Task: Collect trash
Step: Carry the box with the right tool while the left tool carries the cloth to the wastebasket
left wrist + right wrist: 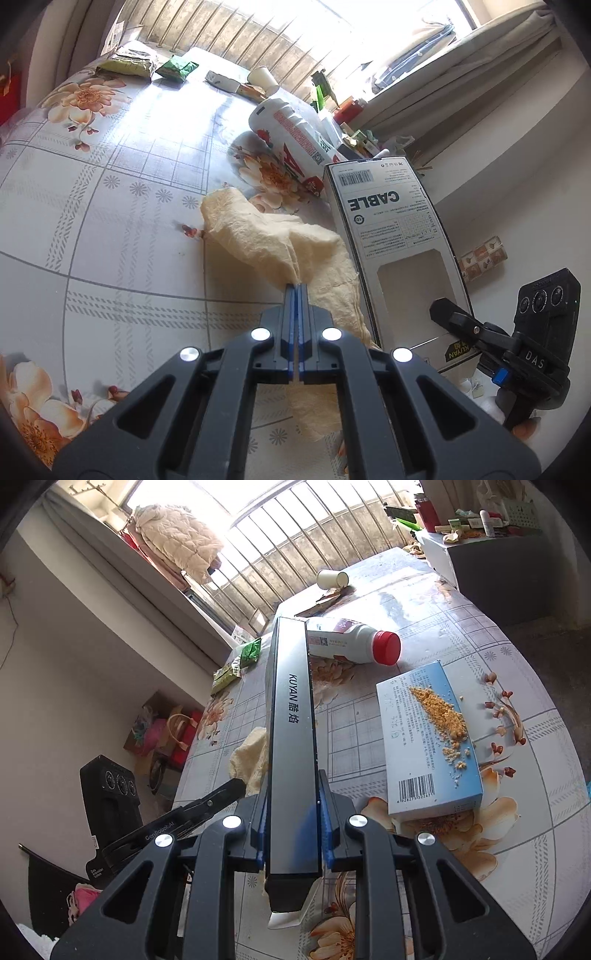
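Observation:
My left gripper is shut on a crumpled yellowish paper napkin, which trails from the pads onto the flowered tablecloth. My right gripper is shut on a long black and grey cable box, blue pads pressing both narrow sides, the box held on edge and pointing away over the table. In the left wrist view the same cable box stands just right of the napkin, with one right finger against it. The napkin peeks out left of the box, beside the left gripper.
A white bottle with a red cap lies beyond the box. A light blue carton strewn with orange crumbs lies at the right. A tipped paper cup and green snack packets sit at the far edge. Cluttered shelves stand behind.

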`<state>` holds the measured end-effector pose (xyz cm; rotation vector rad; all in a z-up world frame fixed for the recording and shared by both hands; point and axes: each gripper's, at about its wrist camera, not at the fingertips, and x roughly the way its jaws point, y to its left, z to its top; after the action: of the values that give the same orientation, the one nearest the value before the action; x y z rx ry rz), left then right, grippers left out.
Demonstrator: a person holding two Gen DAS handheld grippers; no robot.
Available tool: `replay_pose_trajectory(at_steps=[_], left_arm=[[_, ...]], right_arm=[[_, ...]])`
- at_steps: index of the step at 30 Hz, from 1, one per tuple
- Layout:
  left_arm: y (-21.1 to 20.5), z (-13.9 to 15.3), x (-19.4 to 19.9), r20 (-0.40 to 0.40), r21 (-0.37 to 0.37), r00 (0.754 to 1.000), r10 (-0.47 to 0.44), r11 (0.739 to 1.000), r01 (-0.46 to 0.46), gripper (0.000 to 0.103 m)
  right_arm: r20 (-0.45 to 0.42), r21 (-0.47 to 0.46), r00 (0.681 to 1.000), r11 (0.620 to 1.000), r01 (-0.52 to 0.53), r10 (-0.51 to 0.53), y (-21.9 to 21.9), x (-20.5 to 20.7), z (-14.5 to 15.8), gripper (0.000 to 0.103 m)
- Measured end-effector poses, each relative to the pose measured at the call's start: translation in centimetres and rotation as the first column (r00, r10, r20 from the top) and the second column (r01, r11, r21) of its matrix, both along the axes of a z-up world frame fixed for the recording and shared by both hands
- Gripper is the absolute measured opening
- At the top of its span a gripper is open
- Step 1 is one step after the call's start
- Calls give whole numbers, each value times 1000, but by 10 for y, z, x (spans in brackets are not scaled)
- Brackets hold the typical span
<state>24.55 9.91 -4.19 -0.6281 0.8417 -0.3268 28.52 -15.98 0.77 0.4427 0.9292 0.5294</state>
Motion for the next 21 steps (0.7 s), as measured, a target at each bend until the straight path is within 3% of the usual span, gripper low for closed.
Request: replay_pose_trajectory(at_steps=[5, 10, 21], left_arm=[[22, 31, -21, 78, 27, 996, 36, 999, -39, 0], [33, 57, -39, 135, 61, 988, 74, 995, -82, 0], [13, 106, -70, 272, 170, 962, 35, 982, -83, 0]], right_arm=[[137, 79, 989, 996, 37, -48, -11, -24, 28, 22], [162, 202, 983, 978, 56, -90, -35, -37, 43, 22], [224, 296, 922, 923, 245, -316, -137, -110, 63, 22]])
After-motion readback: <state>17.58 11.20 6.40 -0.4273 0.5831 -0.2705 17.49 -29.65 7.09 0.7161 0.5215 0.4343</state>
